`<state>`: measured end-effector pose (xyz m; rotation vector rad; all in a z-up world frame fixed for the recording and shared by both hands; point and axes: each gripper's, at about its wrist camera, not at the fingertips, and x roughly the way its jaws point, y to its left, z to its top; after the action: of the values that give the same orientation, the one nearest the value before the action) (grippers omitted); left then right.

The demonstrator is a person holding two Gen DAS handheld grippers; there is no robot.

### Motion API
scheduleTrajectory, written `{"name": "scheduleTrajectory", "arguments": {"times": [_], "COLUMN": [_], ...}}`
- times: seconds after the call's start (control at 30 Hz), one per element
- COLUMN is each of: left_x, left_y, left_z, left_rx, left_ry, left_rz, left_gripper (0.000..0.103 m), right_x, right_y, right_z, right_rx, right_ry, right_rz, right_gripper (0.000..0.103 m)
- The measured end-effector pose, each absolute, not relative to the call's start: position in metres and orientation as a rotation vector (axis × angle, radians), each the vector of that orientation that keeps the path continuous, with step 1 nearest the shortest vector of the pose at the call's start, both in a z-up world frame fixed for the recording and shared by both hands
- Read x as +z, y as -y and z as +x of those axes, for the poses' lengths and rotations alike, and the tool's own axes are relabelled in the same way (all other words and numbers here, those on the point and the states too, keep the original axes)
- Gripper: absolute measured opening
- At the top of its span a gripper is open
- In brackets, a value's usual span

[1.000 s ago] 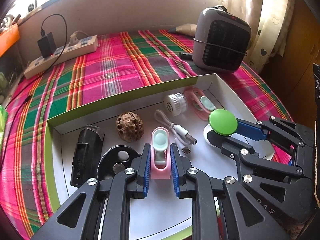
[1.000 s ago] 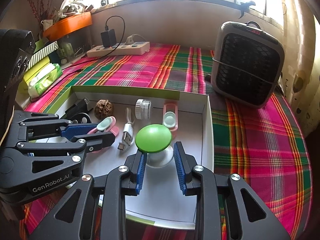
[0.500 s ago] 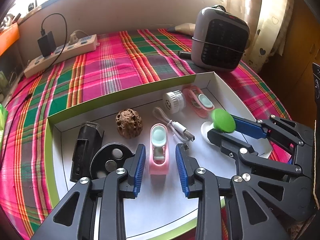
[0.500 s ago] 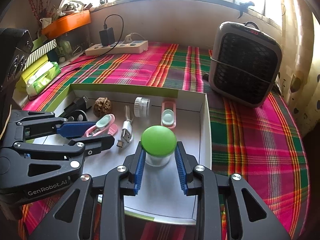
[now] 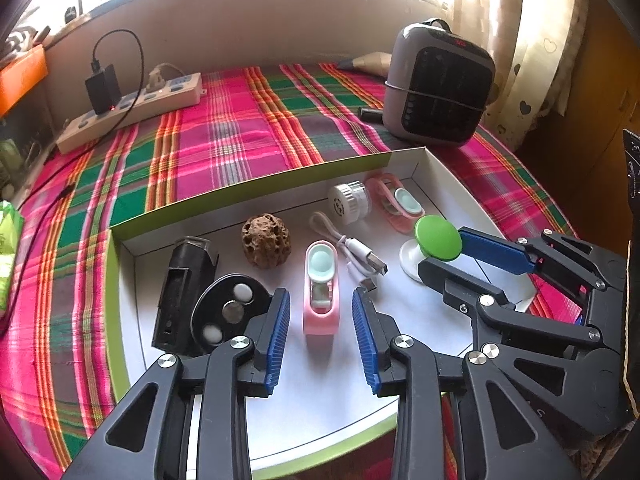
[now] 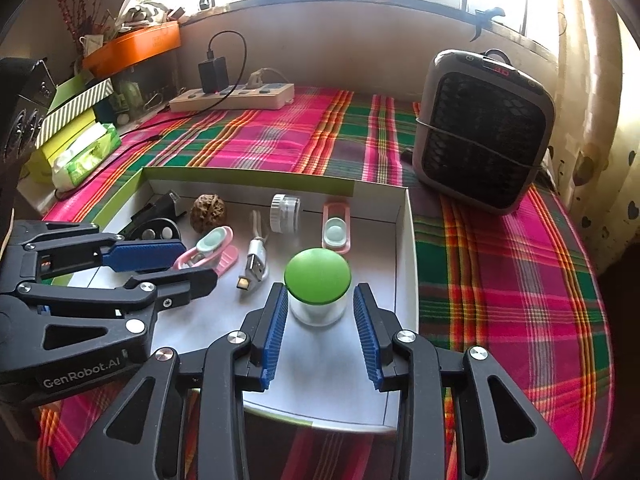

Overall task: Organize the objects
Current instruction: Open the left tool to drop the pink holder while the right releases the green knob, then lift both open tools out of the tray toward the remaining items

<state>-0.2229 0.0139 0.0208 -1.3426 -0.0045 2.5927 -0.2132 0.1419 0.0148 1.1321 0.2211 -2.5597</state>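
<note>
Now | left tongs [image 5: 322,312] just opened, astride pink clip [image 5: 321,294] | right tongs [image 6: 320,314] just opened, flanking green-lidded jar [image 6: 317,286]

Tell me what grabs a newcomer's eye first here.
The bright pink-and-green plaid tablecloth fills the scene, with a grey box heater at its back right. In the shallow white tray, a green-lidded clear jar stands between the open right tongs.

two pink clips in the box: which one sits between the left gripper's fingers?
The pink clip with the pale mint pad beside the white USB cable; pads clear of it. The other pink clip lies by the box's far corner.
</note>
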Motion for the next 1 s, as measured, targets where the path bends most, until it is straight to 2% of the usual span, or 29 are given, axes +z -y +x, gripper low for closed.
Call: {"name": "scheduleTrajectory", "arguments": {"times": [0.9, 1.0], "left_x": [0.05, 0.051], "left_y": [0.01, 0.014], "left_z": [-0.156, -0.148], "left_rx": [2.685, 2.697], "left_ry": [0.038, 0.043], "left_rz": [-1.214, -1.204], "left_gripper": [0.031, 0.031], "right_x": [0.034, 0.036], "right_y": [-0.131, -0.128], "right_z": [-0.161, -0.152], "right_rx": [-2.585, -2.582], "right_ry": [-0.194, -0.188], "right_rz": [1.072, 1.054], "right_gripper": [0.036, 0.042]}}
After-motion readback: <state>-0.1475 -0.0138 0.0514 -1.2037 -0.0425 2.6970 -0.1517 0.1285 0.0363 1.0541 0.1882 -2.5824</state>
